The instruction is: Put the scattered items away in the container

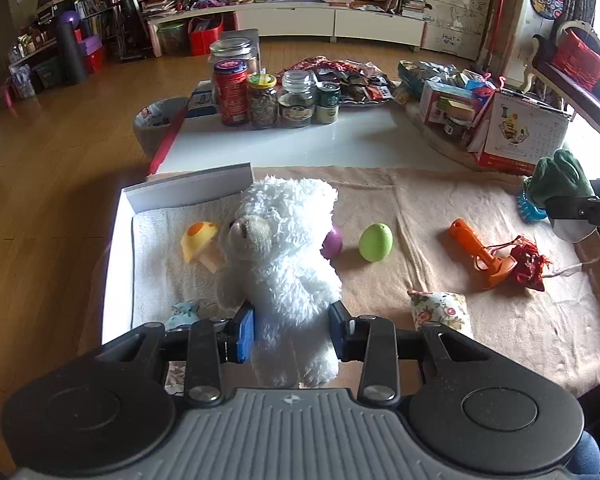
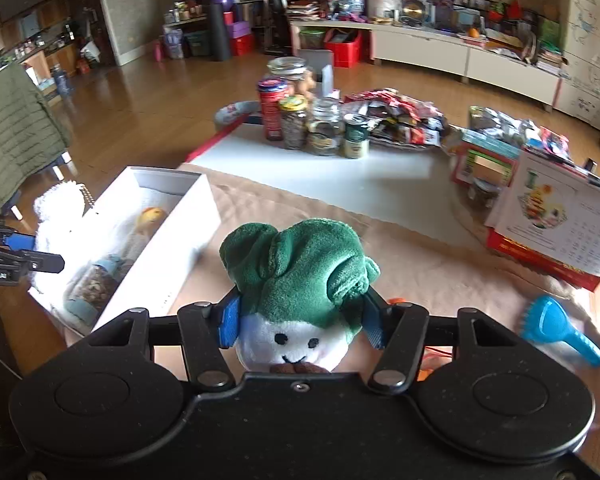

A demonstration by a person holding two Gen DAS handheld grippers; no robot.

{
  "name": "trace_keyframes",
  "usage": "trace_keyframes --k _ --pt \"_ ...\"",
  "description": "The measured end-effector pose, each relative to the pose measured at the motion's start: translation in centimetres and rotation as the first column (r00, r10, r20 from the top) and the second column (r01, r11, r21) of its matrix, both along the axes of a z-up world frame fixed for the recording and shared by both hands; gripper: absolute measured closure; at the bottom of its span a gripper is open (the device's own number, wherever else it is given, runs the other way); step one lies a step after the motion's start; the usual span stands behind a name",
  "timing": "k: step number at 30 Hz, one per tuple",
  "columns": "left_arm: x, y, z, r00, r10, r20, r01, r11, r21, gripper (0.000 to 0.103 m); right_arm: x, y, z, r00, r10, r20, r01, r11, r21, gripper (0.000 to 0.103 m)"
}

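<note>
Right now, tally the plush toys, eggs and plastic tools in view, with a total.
Plush toys: 2 (white bear, green-capped plush)
Eggs: 2 (purple egg, green egg)
Plastic tools: 2 (orange tool, blue brush)
Total: 6

left wrist: low behind the left hand-held gripper [image 1: 292,332], facing across the beige cloth-covered table [image 1: 440,208], close | right wrist: same height, from the table's right end, facing left-forward | shared: white rectangular cardboard box [image 2: 188,240], cluster of glass jars [image 1: 276,96], perhaps also the fluffy white plush bear [image 1: 288,248]
</note>
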State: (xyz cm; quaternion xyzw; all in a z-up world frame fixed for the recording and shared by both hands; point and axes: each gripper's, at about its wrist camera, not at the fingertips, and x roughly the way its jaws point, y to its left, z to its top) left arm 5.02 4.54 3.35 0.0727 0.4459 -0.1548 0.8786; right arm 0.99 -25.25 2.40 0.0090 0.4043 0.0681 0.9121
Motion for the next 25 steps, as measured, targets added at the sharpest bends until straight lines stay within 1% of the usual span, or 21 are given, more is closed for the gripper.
trace_keyframes --k 2,5,9,12,18,25 --pt "-0.1 1.0 -0.3 1.000 0.022 0.003 -0.022 1.000 0.009 0.065 0.4 1.3 0.1 1.000 0.028 0.005 -0.028 1.000 -0.001 0.046" --pt "-0.3 2.1 -1.0 0.999 0.044 0.021 -0.045 0.998 0.047 0.065 0.9 3.1 0.0 0.998 0.070 0.006 -0.070 0.998 0.003 0.046" --pt "-0.2 3.6 -2.1 0.997 0.078 -0.002 -0.078 0.996 0.041 0.065 1.8 5.4 -0.5 0.992 0.127 -0.005 -0.127 0.992 -0.004 0.046" --pt "-0.1 4.4 -3.0 0.995 0.098 -0.002 -0.098 0.993 0.066 0.065 2.5 7.1 -0.8 0.987 0.161 -0.013 -0.161 0.987 -0.012 0.046" --pt "0.3 5.3 -4.1 0.992 0.123 0.010 -0.123 0.986 0.113 0.065 3.5 9.6 -1.1 0.977 0.213 -0.023 -0.213 0.977 -0.012 0.046" --pt "1.7 5.4 -5.0 0.990 0.139 0.019 -0.140 0.980 0.139 0.065 5.2 12.3 -1.0 0.965 0.262 -0.028 -0.262 0.964 -0.032 0.046"
